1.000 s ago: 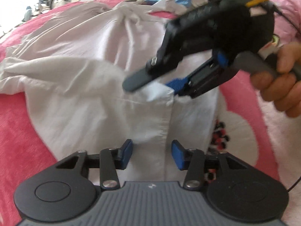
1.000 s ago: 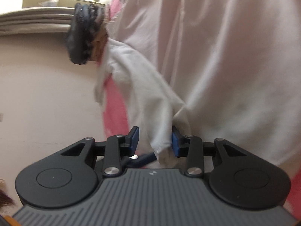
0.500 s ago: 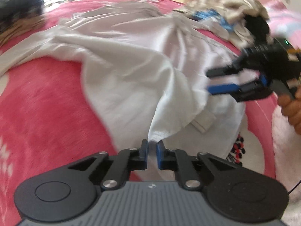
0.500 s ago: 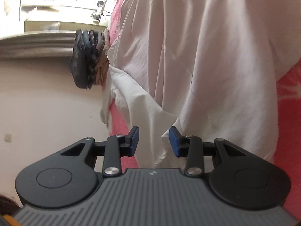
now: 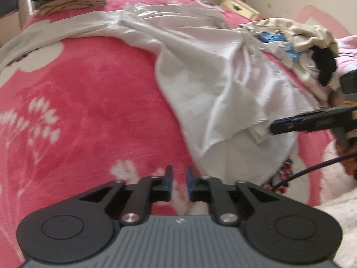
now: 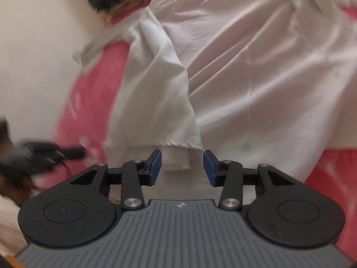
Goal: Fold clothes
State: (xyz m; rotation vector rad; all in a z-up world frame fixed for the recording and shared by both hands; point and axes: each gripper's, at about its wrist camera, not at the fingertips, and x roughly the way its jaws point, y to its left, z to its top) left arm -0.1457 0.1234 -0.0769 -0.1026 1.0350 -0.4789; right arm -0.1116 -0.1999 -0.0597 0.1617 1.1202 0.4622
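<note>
The white shirt lies crumpled across the pink floral blanket, one side flap thrown over the body so that a folded edge and a cuff-like hem jut toward the near side; in the right wrist view the same shirt fills most of the frame, its turned-over panel ending just ahead of the fingers. The step in hand looks like the gap between two folds: a side has been laid in and both tools are free of the cloth. The left gripper hangs over bare blanket just beside the shirt's near edge, its jaws narrow, having just been opening a little, with nothing between them. The right gripper hovers over the lower hem, its jaws moderately wide and having just been opening, and the fabric lies beneath them rather than pinched, though blur makes the contact hard to judge. The next move probably calls for a fresh hold on the hem or the far sleeve, both tools taking matching corners so the panel carries over flat instead of dragging wrinkles along. A heap of unfolded clothes waits at the far side, and a small stack of folded clothes sits at the blanket's far corner. No brand, label or readable writing shows anywhere.
</note>
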